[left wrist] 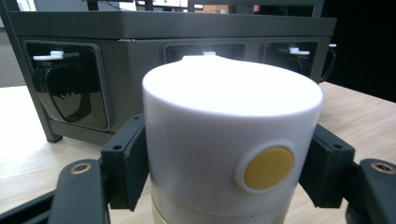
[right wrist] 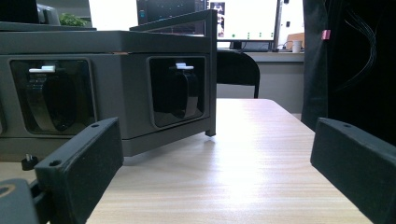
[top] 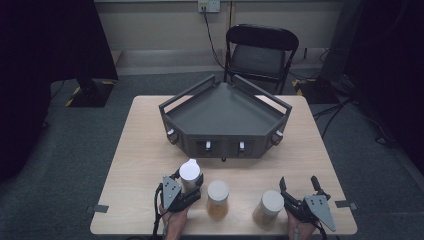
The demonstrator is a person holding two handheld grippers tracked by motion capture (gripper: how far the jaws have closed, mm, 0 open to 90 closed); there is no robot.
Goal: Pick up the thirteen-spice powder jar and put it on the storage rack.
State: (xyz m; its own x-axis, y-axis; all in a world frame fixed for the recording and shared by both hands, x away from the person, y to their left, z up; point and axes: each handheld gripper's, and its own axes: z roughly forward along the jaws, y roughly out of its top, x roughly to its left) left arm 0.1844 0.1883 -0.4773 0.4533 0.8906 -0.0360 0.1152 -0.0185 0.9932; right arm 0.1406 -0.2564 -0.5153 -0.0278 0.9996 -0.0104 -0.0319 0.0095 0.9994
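White-lidded jar [top: 189,174] number one, the leftmost of three along the near edge of your table [top: 145,150], stands upright just in front of the dark grey angular rack [top: 225,117], and your left gripper [top: 186,186] has it clamped: in the left gripper view both black pads press flat against the sides of the white lid [left wrist: 231,140], one on each flank, with a round yellow dot [left wrist: 269,168] on the lid's wall facing the camera. The jar's base is hidden there, so you cannot tell from that view whether it rests on the wood; the high view shows it at table level among the others. Beside it to your right stands a second jar [top: 218,198] with amber contents, close but apart from the held one, and further right a third jar [top: 268,207], just beside your right gripper [top: 300,187]. That right gripper sits with its jaws spread wide and nothing between them; the right gripper view looks across bare tabletop toward the rack's front, where glossy black recessed pockets [right wrist: 176,91] with small white tabs show. A black folding chair [top: 257,52] stands beyond the table's far side.
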